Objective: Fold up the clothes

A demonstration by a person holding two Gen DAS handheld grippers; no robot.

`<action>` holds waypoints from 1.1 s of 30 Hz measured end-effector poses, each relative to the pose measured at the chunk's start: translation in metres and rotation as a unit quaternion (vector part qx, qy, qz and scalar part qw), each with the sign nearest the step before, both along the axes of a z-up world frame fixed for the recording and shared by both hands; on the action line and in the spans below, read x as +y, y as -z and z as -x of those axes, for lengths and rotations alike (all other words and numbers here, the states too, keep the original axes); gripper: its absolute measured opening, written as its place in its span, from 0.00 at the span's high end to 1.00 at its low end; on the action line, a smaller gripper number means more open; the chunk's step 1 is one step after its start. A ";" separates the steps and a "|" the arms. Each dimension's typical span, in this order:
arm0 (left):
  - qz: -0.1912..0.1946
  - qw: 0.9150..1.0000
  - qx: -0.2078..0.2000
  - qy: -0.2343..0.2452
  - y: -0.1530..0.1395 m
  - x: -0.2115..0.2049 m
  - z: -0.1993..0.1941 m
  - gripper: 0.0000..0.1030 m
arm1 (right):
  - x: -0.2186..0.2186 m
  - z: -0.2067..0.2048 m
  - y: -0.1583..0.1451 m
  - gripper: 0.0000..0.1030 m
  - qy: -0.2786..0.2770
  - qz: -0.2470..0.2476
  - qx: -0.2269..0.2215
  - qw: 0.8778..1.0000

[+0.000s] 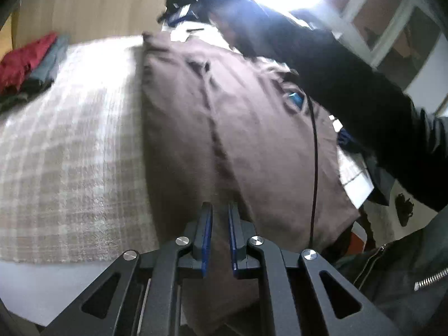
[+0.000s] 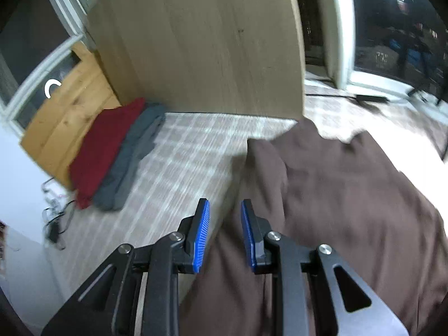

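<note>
A brown garment lies spread on a plaid-covered surface, with a blue label at its collar. My left gripper is at the garment's near edge. Its jaws stand narrowly apart with a ridge of the brown cloth pinched between them. In the right wrist view the same brown garment fills the right half. My right gripper hangs open over its left edge, and its blue pads are bare. A black sleeve reaches across the garment's far side.
A folded red garment and a folded grey one lie side by side at the far left of the plaid cover. A tall pale wooden board stands behind them. A thin black cable crosses the brown cloth.
</note>
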State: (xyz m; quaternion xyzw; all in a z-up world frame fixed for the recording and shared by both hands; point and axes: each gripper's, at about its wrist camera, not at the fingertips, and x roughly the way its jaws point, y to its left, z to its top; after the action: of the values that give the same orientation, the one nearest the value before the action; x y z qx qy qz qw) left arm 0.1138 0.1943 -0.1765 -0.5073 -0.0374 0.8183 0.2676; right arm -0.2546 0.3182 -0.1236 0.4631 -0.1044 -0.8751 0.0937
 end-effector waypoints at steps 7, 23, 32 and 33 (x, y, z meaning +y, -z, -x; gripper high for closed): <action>0.000 0.998 -0.042 0.048 0.027 0.004 0.005 0.91 | 0.025 0.063 0.051 0.92 0.047 -0.010 -0.032 0.998; -0.014 0.985 -0.062 0.161 0.025 -0.005 -0.023 0.89 | -0.016 -0.157 0.044 0.84 0.021 0.066 -0.089 0.994; -0.028 0.978 -0.012 0.207 -0.028 0.013 -0.029 0.88 | 0.117 -0.357 -0.054 0.49 0.240 0.017 -0.009 0.971; -0.030 0.977 -0.004 0.211 -0.033 0.020 -0.029 0.88 | 0.135 -0.377 -0.057 0.49 0.258 0.010 -0.011 0.966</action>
State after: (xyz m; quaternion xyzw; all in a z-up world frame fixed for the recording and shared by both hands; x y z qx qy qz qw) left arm 0.1431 0.2148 -0.1438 -0.4990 0.0452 0.7397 0.4492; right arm 0.1226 0.4533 -0.0663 0.4287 -0.2307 -0.8634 -0.1320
